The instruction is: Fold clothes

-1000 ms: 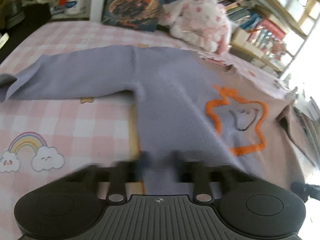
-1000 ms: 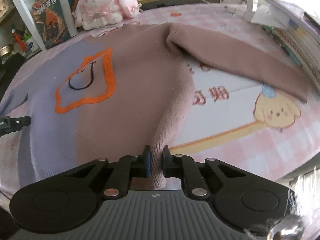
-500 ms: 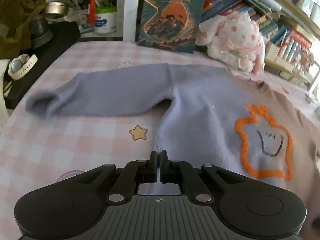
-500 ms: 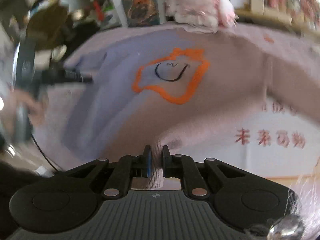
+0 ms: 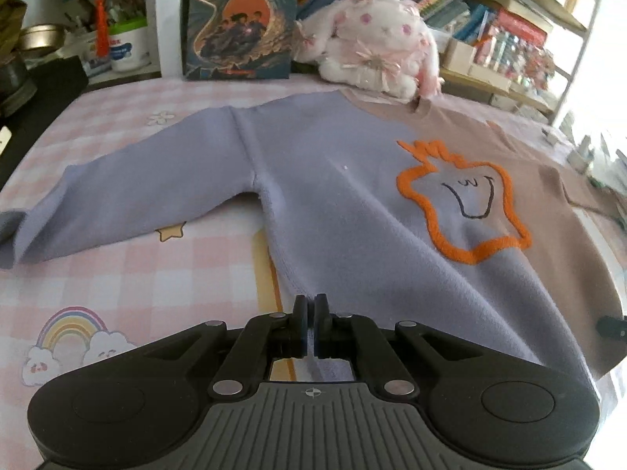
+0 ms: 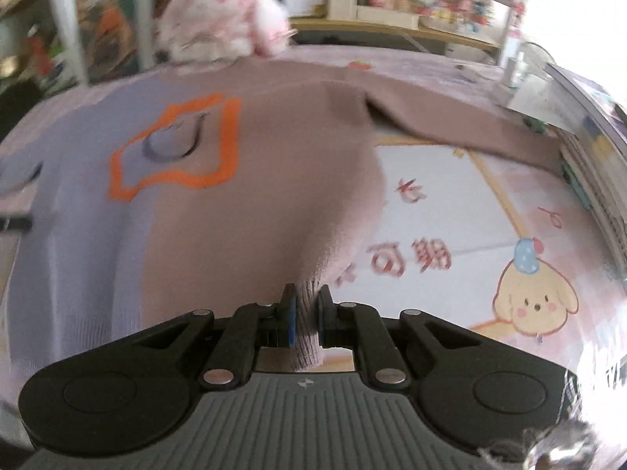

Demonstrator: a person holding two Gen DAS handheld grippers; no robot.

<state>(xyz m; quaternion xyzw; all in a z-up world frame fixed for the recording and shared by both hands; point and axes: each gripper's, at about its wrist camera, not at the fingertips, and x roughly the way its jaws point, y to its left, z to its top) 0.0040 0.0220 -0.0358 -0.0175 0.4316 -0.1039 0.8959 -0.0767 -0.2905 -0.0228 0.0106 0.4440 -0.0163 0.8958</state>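
Note:
A sweater [image 5: 352,196], lilac on one half and brown on the other [image 6: 266,180], lies front up on a pink checked cloth, an orange-outlined smiling figure [image 5: 462,207] on its chest. My left gripper [image 5: 310,305] is shut on the lilac hem corner, and the fabric rises taut toward it. My right gripper [image 6: 305,301] is shut on the brown ribbed hem corner. The lilac sleeve [image 5: 117,199] stretches out to the left, the brown sleeve [image 6: 462,125] to the right. Both sleeves lie flat.
A white plush rabbit [image 5: 376,43] and an upright book [image 5: 239,19] stand behind the collar. Bookshelves [image 5: 509,39] run along the back. Stacked books [image 6: 595,164] border the right edge of the cloth. Jars and a bowl [image 5: 39,37] sit at the far left.
Both grippers swung sideways and back while still gripping the hem corners. The sweater shifted a little and its hem stays lifted.

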